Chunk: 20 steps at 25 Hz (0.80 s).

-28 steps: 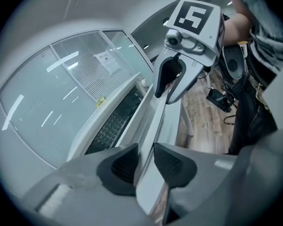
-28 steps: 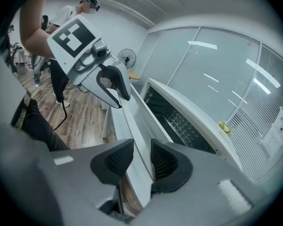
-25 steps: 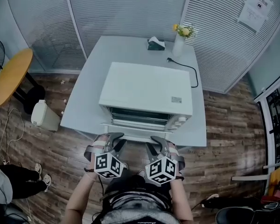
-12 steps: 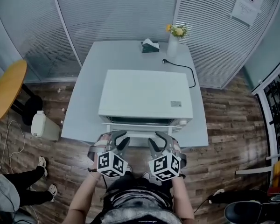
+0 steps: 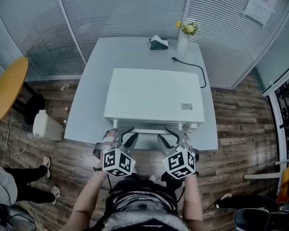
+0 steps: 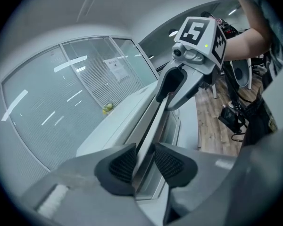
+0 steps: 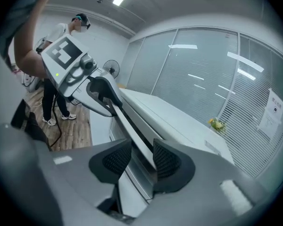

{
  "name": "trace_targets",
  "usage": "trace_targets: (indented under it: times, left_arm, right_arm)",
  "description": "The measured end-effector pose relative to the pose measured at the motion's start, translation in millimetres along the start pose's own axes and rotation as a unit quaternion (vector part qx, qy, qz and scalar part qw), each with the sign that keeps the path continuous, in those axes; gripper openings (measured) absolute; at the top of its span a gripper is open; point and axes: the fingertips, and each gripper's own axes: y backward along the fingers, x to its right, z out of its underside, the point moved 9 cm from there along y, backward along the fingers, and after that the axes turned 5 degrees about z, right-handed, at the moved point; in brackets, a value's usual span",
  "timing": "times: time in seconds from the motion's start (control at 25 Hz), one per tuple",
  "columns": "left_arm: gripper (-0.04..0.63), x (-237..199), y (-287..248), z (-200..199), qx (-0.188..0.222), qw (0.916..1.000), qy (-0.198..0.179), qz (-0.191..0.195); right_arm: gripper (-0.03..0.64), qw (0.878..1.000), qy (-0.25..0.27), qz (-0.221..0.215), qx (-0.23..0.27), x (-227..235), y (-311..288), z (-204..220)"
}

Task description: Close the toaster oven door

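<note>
Both grippers have come up and in toward the oven [image 5: 154,93] since a second ago. The door [image 5: 153,127] has swung with them, from hanging open with the dark cavity showing to almost upright against the oven front, at the near edge of the table [image 5: 86,114].

The main risk, as I judge it, is letting go too soon. A dark slit still shows along the door's top edge in both gripper views, so it looks short of seated, and a door freed there could drop open again. A late release is the other risk: a jaw tip could get pinched between handle and oven front, or a hard push could slide the oven back across the table.

The left gripper [image 6: 144,160] has its jaws set around the handle [image 6: 151,126], which runs up between the pads. They have just been opening, and the hold looks loose rather than clamped. The right gripper [image 7: 141,160] is the same – its jaws have also just been opening, with the handle between them and a gap at one pad.
</note>
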Motion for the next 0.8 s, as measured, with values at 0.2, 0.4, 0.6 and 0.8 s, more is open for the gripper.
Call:
trace_targets:
  times: [0.2, 0.4, 0.6, 0.8]
  left_arm:
    - [0.129, -1.9, -0.5, 0.9, 0.006, 0.9999, -0.001, 0.01]
    - [0.13, -1.6, -0.2, 1.8, 0.006, 0.9999, 0.002, 0.008]
    - [0.132, -1.0, -0.6, 1.3, 0.004, 1.0, 0.006, 0.007]
    - [0.133, -1.5, -1.1, 0.4, 0.003, 0.9999, 0.01, 0.007]
  right_arm:
    - [0.143, 1.0, -0.005, -0.004, 0.003, 1.4, -0.2, 0.8]
    - [0.143, 1.0, -0.005, -0.004, 0.003, 0.4, -0.8, 0.5]
    - [0.144, 1.0, -0.004, -0.002, 0.003, 0.1, -0.4, 0.8]
    - [0.144, 1.0, -0.005, -0.001, 0.002, 0.7, -0.2, 0.1]
